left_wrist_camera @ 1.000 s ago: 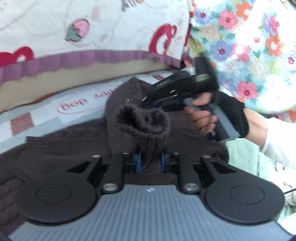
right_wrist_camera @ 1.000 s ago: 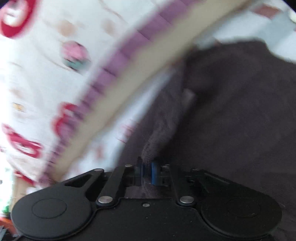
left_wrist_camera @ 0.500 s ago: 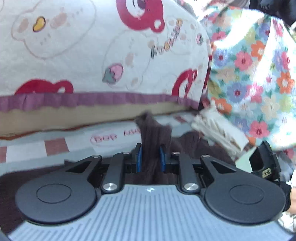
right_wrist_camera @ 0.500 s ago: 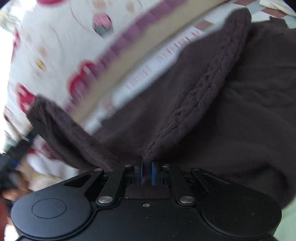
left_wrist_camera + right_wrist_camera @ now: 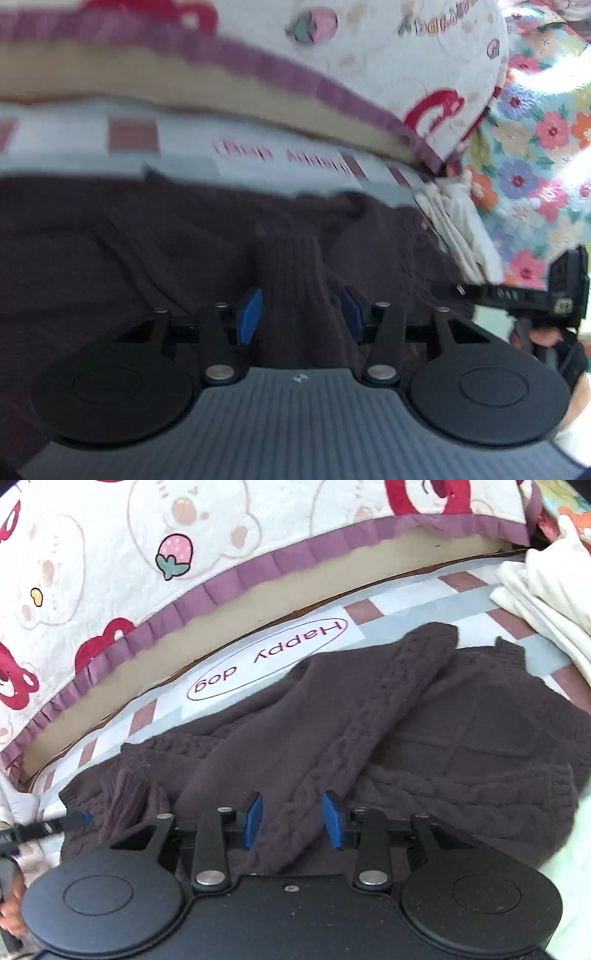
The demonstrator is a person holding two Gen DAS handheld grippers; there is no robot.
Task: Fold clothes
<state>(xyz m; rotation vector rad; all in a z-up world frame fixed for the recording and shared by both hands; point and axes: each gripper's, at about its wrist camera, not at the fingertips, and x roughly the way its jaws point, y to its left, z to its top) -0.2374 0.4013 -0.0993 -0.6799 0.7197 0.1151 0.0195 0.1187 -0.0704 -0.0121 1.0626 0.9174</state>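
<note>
Lying across the middle of both views, the dark brown sweater [image 5: 424,716] rests on a checked sheet [image 5: 424,605]. The left gripper [image 5: 301,314] has just been opening, a ribbed cuff [image 5: 295,273] loose between its blue pads. The right gripper [image 5: 291,818] has also just been opening, released over a cable-knit sleeve [image 5: 373,716]. A cartoon quilt [image 5: 110,554] fills the upper left.

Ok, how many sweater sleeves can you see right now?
2. One cable-knit sleeve lies folded diagonally across the sweater's body; the other's ribbed cuff sits at the sweater's left edge.
</note>
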